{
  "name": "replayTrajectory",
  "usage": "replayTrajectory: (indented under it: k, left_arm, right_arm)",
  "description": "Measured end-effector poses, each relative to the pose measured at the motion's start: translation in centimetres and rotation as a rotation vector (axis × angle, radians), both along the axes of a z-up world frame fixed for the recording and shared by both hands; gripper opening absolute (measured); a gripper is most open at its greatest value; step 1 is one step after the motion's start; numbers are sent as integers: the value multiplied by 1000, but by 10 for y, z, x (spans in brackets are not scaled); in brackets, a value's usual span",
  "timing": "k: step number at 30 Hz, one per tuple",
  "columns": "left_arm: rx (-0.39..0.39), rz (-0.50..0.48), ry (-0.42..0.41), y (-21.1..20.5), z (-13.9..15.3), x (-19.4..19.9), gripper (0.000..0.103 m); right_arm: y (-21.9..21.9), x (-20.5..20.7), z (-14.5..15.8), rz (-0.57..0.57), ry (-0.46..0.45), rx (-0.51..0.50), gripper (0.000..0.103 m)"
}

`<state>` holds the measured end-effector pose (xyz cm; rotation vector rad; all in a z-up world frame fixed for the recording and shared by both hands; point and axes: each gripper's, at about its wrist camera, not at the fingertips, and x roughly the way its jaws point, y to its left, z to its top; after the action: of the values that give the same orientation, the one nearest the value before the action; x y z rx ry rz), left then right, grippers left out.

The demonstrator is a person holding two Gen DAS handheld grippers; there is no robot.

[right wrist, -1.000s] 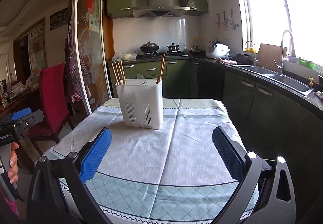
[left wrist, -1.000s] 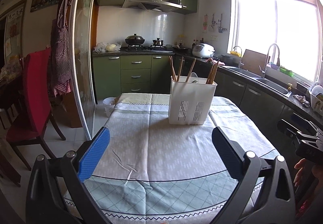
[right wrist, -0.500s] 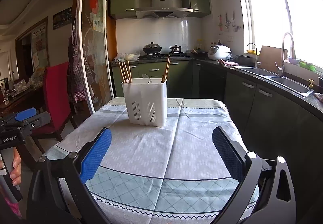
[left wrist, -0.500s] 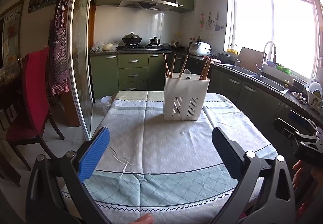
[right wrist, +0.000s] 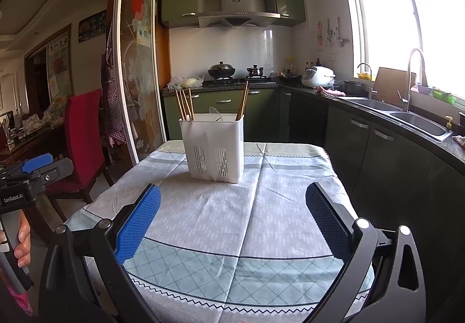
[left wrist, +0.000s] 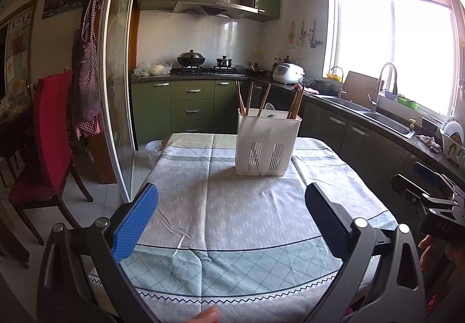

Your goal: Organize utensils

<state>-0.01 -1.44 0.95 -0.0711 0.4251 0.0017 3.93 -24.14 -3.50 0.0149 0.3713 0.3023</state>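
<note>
A white slotted utensil holder (left wrist: 267, 142) (right wrist: 213, 145) stands upright at the far end of the clothed table (left wrist: 232, 206) (right wrist: 261, 206). Wooden chopsticks (left wrist: 242, 99) (right wrist: 183, 105) and a pale spoon (right wrist: 215, 114) stick out of its top. My left gripper (left wrist: 232, 201) hovers open over the near table edge, well short of the holder, with nothing between its fingers. My right gripper (right wrist: 232, 201) is likewise open and empty, also far back from the holder. Each gripper shows at the edge of the other's view, held in a hand (right wrist: 23, 238).
A red chair (left wrist: 49, 137) (right wrist: 84, 137) stands left of the table beside a glass sliding door (left wrist: 116, 90). Green cabinets, a stove with pots (left wrist: 191, 58), a rice cooker (left wrist: 287, 73) and a sink counter (left wrist: 377, 116) run along the back and right.
Both grippers have drawn back and risen a little; the holder looks smaller and farther away. Both stay open and empty.
</note>
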Motion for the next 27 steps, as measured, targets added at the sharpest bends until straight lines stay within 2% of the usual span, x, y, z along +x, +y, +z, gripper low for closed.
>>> replayTrajectory:
  k: [27]
  left_arm:
    - [-7, 43, -10, 6, 1, 0, 96]
  right_arm:
    - [2, 5, -9, 1, 10, -8, 98]
